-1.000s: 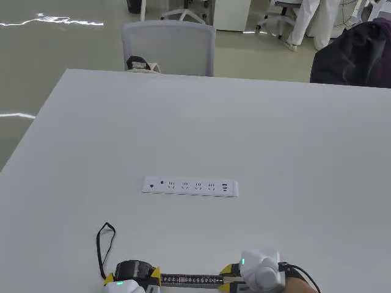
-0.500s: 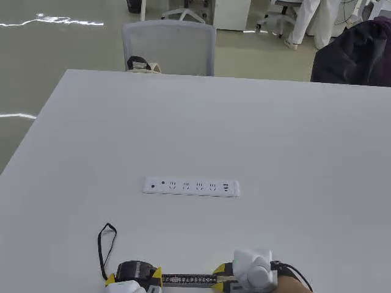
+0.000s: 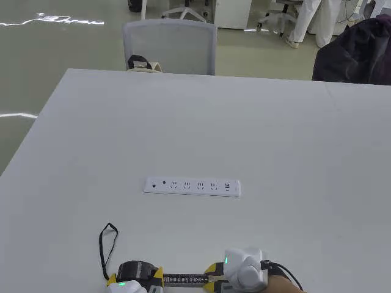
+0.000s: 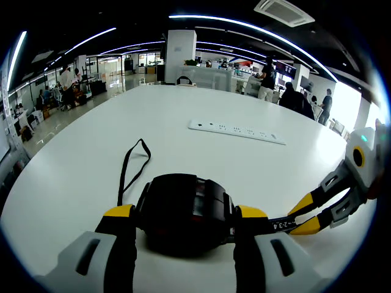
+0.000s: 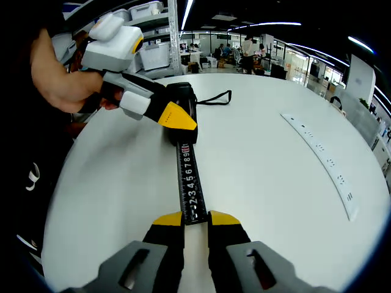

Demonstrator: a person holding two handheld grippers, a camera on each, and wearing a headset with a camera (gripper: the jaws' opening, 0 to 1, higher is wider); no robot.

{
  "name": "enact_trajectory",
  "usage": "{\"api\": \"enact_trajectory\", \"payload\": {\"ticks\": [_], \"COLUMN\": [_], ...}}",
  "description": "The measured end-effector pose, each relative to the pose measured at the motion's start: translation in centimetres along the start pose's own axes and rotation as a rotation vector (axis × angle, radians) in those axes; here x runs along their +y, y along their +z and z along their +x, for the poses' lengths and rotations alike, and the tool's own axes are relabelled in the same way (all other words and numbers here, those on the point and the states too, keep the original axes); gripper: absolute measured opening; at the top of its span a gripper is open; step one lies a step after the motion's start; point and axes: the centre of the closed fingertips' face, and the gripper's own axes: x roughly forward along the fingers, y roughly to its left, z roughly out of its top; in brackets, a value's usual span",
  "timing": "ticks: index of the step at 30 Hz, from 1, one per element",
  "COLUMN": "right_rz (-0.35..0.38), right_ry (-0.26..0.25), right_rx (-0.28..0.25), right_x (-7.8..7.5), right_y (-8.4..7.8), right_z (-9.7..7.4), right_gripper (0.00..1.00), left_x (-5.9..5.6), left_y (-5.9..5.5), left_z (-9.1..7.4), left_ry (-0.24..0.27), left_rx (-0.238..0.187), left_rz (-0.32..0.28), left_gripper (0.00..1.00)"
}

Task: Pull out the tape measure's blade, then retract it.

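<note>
Black squat tape measure case (image 4: 183, 204) lies at the near edge of the white table (image 3: 214, 122), clamped across its flanks between the yellow-tipped jaws of the left gripper (image 4: 183, 213). Dark numbered steel blade (image 5: 188, 177) has a short length drawn out, its free end pinched in the closed jaws of the right gripper (image 5: 195, 218), near the case. Step judged: blade mid-travel, direction not determinable; the next move calls for the right gripper travelling straight along the blade's line, with the case held firm.

Blade (image 5: 188, 177) — its tip hidden in right claw (image 5: 195, 218).
</note>
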Motion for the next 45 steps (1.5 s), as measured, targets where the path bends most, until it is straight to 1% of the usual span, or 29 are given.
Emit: {"api": "enact_trajectory", "payload": {"ticks": [8, 12, 14, 16, 22, 28, 32, 38, 43, 45], "right_rz": [-0.004, -0.011, -0.011, -0.015, -0.021, -0.025, -0.028, -0.034, -0.042, -0.044], "right_ry": [0.003, 0.002, 0.005, 0.005, 0.008, 0.008, 0.011, 0.013, 0.009, 0.009], "right_rx": [-0.01, -0.013, -0.015, -0.016, -0.021, -0.03, -0.037, -0.043, -0.049, -0.051], "right_x": [0.1, 0.1, 0.1, 0.2, 0.3, 0.5, 0.7, 0.7, 0.7, 0.7], "right_y": [0.9, 1.4, 1.7, 1.9, 2.6, 3.5, 4.1, 4.6, 5.1, 5.2], "right_z": [0.9, 1.4, 1.7, 1.9, 2.6, 3.5, 4.1, 4.6, 5.0, 5.1], "right_gripper": [0.12, 0.12, 0.12, 0.12, 0.12, 0.12, 0.12, 0.12, 0.12, 0.12], "left_x": [0.1, 0.1, -0.1, 0.1, 0.1, 0.0, -0.2, -0.3, -0.1, -0.1], "left_y": [-0.2, -0.2, 0.0, -0.2, -0.2, -0.1, 0.3, 0.4, 0.1, 0.1], "left_z": [0.3, 0.2, -0.1, 0.2, 0.2, 0.1, -0.4, -0.6, -0.2, -0.3], "left_ry": [-0.005, -0.008, -0.01, -0.012, -0.015, -0.017, -0.017, -0.016, -0.018, -0.018], "left_rx": [0.003, 0.007, 0.008, 0.01, 0.012, 0.014, 0.015, 0.016, 0.02, 0.021], "left_rz": [-0.002, -0.005, -0.005, -0.005, -0.004, -0.002, -0.004, -0.008, -0.017, -0.018], "left_gripper": [0.62, 0.61, 0.61, 0.61, 0.61, 0.61, 0.61, 0.61, 0.61, 0.61]}}
